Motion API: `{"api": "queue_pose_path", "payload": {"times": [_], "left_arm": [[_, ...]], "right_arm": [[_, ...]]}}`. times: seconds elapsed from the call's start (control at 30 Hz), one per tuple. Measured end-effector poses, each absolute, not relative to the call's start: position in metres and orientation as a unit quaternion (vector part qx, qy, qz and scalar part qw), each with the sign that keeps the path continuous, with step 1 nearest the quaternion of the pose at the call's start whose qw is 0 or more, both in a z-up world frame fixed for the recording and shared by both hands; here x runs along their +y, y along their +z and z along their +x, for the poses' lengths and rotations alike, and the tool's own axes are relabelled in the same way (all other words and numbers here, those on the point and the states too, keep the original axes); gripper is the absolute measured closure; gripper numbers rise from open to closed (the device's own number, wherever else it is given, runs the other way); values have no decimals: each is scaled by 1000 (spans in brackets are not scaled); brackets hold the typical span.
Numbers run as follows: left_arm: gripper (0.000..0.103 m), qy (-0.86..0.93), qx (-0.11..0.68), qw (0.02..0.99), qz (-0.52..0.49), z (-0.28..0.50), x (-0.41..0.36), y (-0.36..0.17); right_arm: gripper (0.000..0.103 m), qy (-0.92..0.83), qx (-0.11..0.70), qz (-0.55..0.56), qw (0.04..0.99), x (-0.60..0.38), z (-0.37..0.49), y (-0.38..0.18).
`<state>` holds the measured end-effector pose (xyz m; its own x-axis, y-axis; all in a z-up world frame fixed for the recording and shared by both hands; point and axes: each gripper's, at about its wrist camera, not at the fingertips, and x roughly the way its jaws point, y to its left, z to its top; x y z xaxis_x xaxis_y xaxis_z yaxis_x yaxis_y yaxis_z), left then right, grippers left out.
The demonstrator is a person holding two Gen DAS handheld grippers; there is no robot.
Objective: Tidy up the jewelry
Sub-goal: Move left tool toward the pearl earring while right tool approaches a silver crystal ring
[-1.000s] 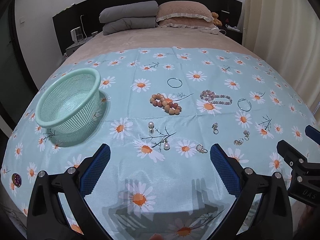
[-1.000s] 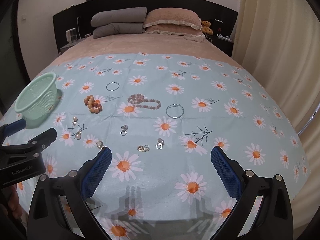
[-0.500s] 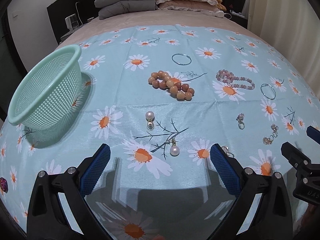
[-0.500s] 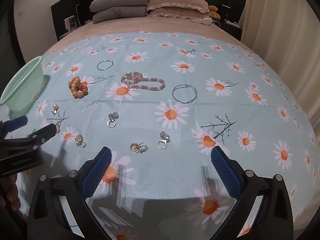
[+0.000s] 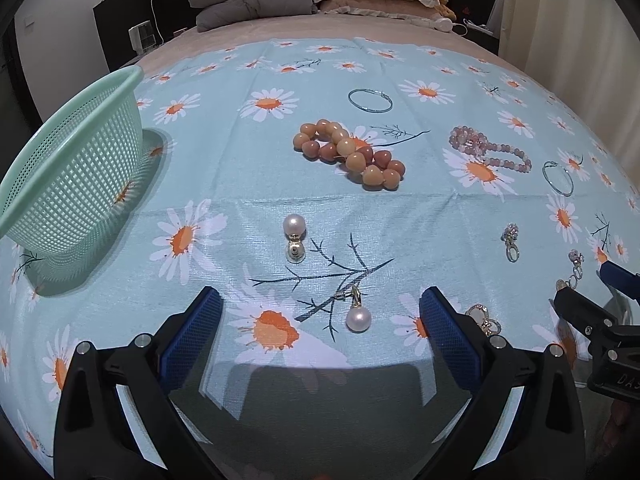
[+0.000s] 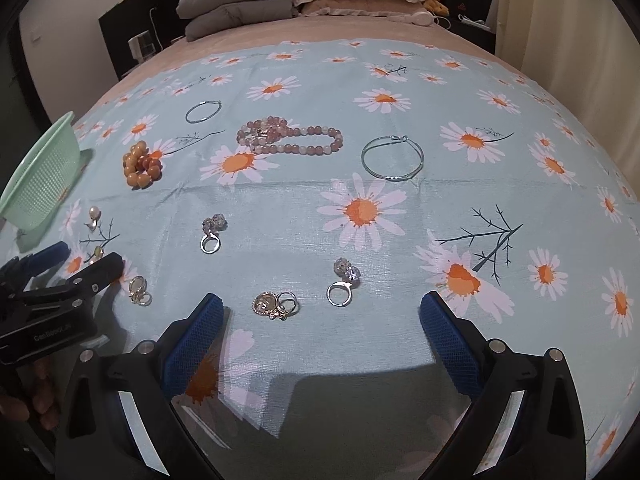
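The left gripper point(image 5: 320, 320) is spread wide and holds nothing. A pearl earring point(image 5: 356, 314) lies between its fingers, right of centre, pearl end toward the camera, hook pointing away. The right gripper point(image 6: 320, 320) is also wide and empty; a gold earring pair point(image 6: 276, 304) lies just ahead, left of centre.

Mint basket point(image 5: 76, 176) (daisy-print cloth point(image 5: 400, 232))

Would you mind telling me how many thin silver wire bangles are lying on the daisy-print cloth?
2. One thin silver wire bangle lies far left, beyond the orange bead bracelet; the other bangle lies right of the pink bead strand. None seems hidden.
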<state>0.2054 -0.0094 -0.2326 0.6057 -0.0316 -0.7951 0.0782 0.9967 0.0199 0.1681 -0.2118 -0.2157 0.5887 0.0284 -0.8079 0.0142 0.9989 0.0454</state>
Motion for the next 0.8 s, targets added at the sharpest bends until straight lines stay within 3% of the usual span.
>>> {"api": "queue_pose_path", "payload": {"times": [0.13,0.27,0.6,0.8], "left_arm": [[5,-32,440,897,29,205,-10,-232],[6,-34,440,897,29,205,-9,-232],[14,-35,442,896,27,204,-6,-230],[16,-32,434,900,42,197,-9,-231]], "right_arm": [[13,8,443,33,896,-214,167,-211],[30,6,451,34,892,-216,170,-212],[31,3,451,44,892,-221,172,-211],[41,1,458,30,888,-219,170,-214]]}}
